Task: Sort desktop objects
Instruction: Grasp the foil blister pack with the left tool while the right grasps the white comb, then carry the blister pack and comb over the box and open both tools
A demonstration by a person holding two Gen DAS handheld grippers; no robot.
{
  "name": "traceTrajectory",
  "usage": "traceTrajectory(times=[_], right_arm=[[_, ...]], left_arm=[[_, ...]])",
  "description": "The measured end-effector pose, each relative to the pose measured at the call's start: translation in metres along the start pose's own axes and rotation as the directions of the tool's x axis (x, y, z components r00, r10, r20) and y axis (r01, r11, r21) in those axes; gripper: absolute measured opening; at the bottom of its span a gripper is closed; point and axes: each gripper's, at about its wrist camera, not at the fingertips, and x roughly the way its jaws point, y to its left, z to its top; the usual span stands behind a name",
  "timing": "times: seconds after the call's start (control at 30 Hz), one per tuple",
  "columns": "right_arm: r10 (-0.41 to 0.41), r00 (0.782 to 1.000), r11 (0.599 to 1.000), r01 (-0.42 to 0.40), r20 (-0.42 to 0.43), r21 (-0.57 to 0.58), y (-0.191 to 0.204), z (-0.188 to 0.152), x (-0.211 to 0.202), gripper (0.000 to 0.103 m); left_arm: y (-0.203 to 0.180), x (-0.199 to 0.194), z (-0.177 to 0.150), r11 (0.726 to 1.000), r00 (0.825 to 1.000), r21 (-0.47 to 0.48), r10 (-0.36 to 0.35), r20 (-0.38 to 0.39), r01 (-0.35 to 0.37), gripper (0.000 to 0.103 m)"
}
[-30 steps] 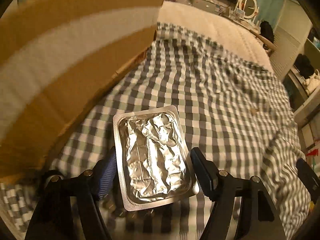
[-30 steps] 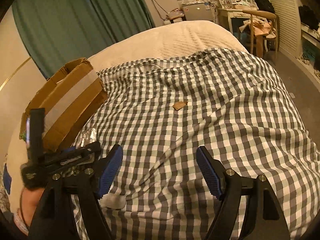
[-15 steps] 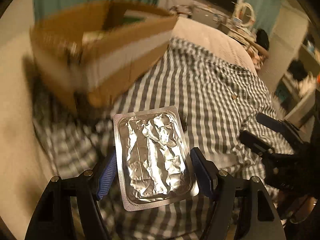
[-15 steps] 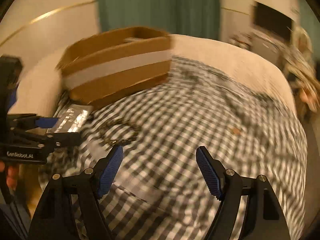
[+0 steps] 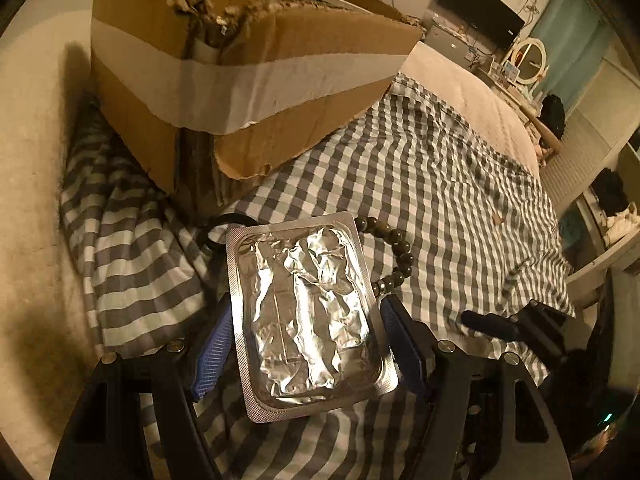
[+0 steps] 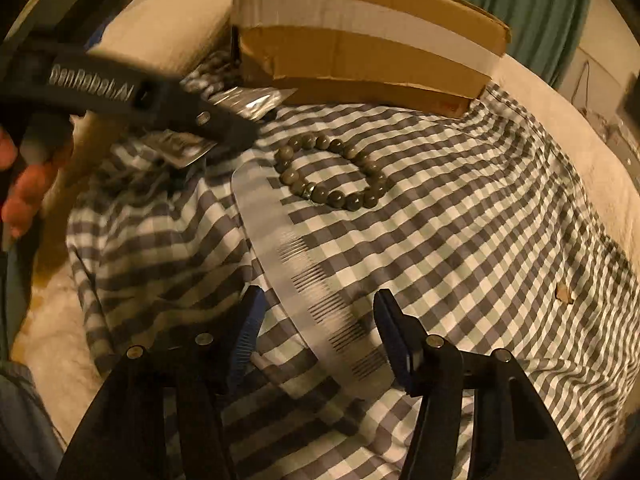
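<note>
Surface: checked gray/white cloth (image 5: 440, 184) spread over a cream quilted bed (image 5: 460, 76); fills most of both views, rumpled at left.
Room (left wrist view only, upper right): dark TV screen (image 5: 480, 12), round mirror (image 5: 528, 58), teal curtain. Right wrist view shows green curtain at top right.
Cardboard box (image 5: 240, 80): w/ pale tape band, torn near corner, open top; sits on cloth, upper left of left view, top centre of right view.
Clear ruler (image 6: 304, 276): right wrist view only; flat on cloth, long axis running from centre frame down to lower right, passing between right gripper (image 6: 316, 336) fingers. Jaws spread wide, nothing clamped.
Foil blister pack (image 5: 304, 312): centre-bottom of left view, clamped by its long edges in left gripper (image 5: 306, 344); long axis points up-frame toward box, slight lean left. In right view only an edge shows, upper left, beside the blurred left gripper body and a person's fingers (image 6: 24, 196).
Bead bracelet (image 6: 332, 172): full ring seen in right view, centre, just right of ruler's far end; in left view mostly hidden behind pack.
Small tan scrap (image 6: 564, 292): on cloth, right edge.
</note>
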Motion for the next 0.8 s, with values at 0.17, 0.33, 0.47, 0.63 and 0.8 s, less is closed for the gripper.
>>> traceTrajectory(times=[0.17,0.33,0.47,0.63,0.8], right_arm=[[0.006,1.000,1.000,-0.006,0.003,0.005,0.006,0.010,0.009,0.039],[0.019,1.000,0.999,-0.019,0.018,0.032,0.007,0.008,0.000,0.026],[0.010,1.000,0.995,-0.011,0.010,0.095,0.005,0.004,-0.009,0.026],[-0.055,0.998,0.988,0.052,0.016,0.145,0.017,0.002,-0.038,0.026],[-0.238,0.970,0.963,0.229,0.053,0.143,0.033,0.003,-0.079,0.026]], left_arm=[[-0.001,0.003,-0.002,1.000,1.000,0.011,0.011,-0.011,-0.011,0.073],[-0.001,0.000,-0.001,1.000,1.000,0.010,0.016,0.000,-0.016,0.073],[-0.003,-0.005,-0.001,1.000,1.000,0.014,0.006,0.021,-0.007,0.073],[-0.016,-0.018,-0.005,0.996,0.996,0.090,0.012,0.088,-0.020,0.073],[-0.026,-0.038,-0.007,0.988,0.991,0.154,-0.029,0.131,0.009,0.073]])
